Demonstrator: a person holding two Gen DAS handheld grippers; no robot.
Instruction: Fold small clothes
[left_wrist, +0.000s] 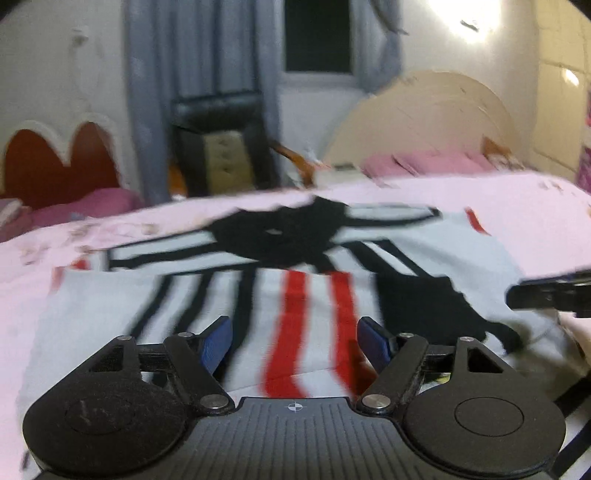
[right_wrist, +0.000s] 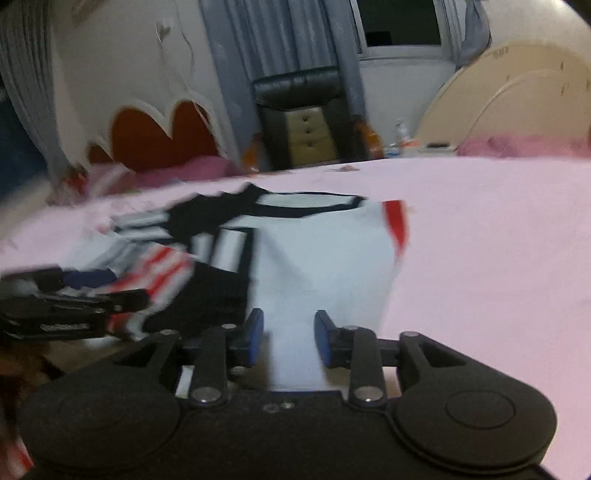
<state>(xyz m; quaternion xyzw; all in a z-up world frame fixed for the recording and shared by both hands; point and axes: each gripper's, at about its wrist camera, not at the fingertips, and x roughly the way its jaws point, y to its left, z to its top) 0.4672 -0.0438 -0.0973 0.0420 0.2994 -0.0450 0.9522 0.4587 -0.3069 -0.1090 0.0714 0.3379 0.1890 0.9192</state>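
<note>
The small shirt (left_wrist: 295, 280) lies spread flat in front of me on the pink bedsheet (left_wrist: 517, 206), white with thin black stripes fanning from a black collar patch and two red stripes running down the middle. Its sleeve cuffs are edged in red (blur hides finer detail). One side looks folded over.

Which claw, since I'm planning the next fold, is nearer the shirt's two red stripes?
Left. The left claw is open directly over the red stripes; the right claw is over plain white cloth, with the stripes off to its left.
</note>
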